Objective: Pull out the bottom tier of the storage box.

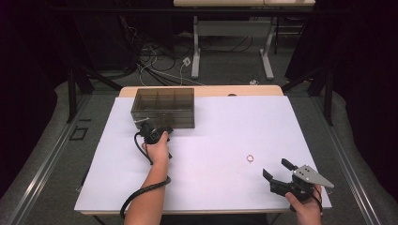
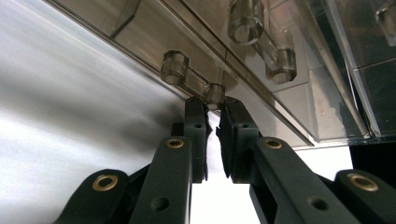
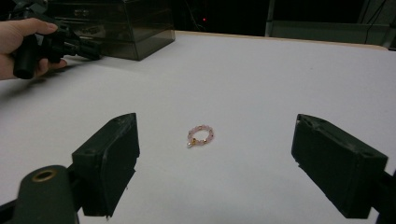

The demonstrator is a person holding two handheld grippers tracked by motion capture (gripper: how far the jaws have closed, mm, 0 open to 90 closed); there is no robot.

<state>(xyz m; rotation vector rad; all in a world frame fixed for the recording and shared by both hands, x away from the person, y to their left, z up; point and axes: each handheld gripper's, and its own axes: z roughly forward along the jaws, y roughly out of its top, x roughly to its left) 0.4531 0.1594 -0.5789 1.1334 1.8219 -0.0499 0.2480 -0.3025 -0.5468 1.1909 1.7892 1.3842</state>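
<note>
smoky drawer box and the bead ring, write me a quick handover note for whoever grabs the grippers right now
Left gripper: jaws nearly closed on a small clear knob on the front of the smoky transparent plastic drawer box; whether they actually clamp it, I cannot tell.
Right gripper: jaws wide open and empty, above the white table sheet at the near right, facing the ring.
Small pink bead ring: loose on the sheet, ahead of the right gripper, apart from the box.
Done: left gripper lined up on the knob.
Left, probably: pull the drawer open, pick up the ring, place it inside.
</note>
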